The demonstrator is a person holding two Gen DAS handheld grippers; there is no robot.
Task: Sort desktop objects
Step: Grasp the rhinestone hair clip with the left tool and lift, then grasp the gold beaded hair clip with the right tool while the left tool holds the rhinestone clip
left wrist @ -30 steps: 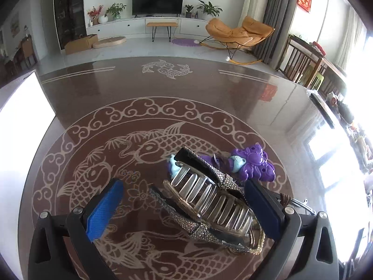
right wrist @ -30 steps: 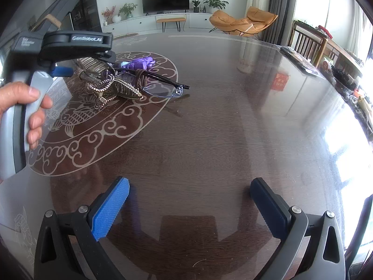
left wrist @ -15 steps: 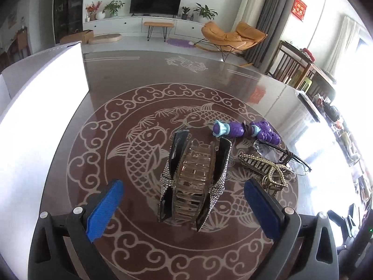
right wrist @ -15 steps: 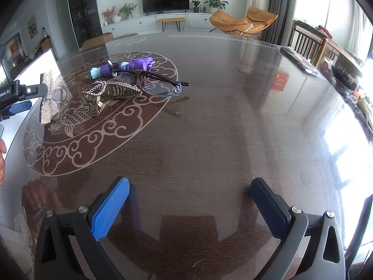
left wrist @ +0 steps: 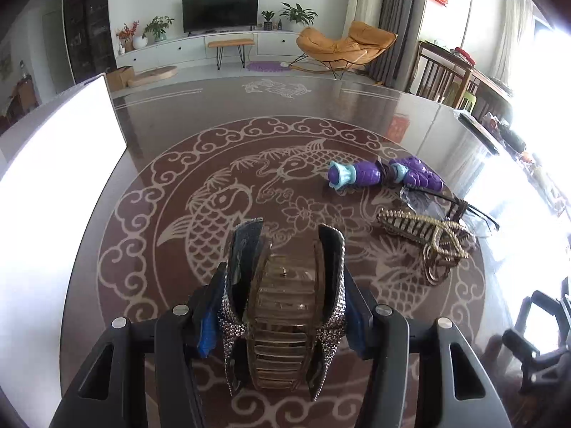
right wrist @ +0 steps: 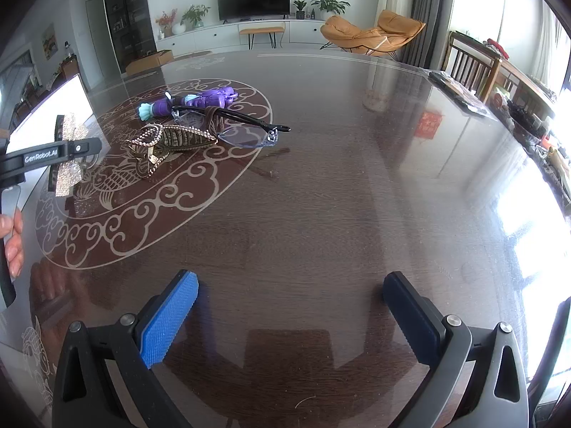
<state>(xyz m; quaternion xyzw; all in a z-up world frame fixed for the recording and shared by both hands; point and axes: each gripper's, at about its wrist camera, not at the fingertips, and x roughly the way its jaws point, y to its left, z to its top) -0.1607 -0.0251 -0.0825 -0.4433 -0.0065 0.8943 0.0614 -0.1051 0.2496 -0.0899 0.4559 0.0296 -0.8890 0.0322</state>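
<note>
My left gripper (left wrist: 283, 315) is shut on a rhinestone bow hair claw (left wrist: 285, 306), held between the blue pads over the table's carp medallion. In the right wrist view the same claw (right wrist: 69, 153) hangs at the far left in that gripper. A gold hair claw (left wrist: 424, 230) (right wrist: 167, 139), black-framed glasses (left wrist: 460, 210) (right wrist: 235, 125) with a brown hair tie around them, and a purple and teal toy (left wrist: 382, 174) (right wrist: 189, 101) lie together on the medallion. My right gripper (right wrist: 291, 315) is open and empty above bare dark table near the front.
A white box (left wrist: 53, 164) stands at the table's left edge, also in the right wrist view (right wrist: 60, 103). Dark items (right wrist: 460, 94) lie along the far right edge. Chairs and a living room lie beyond the table.
My left gripper has closed on the rhinestone claw, which stood loose between the open pads half a second ago. It has drawn left, away from the pile. The right gripper has not moved.
</note>
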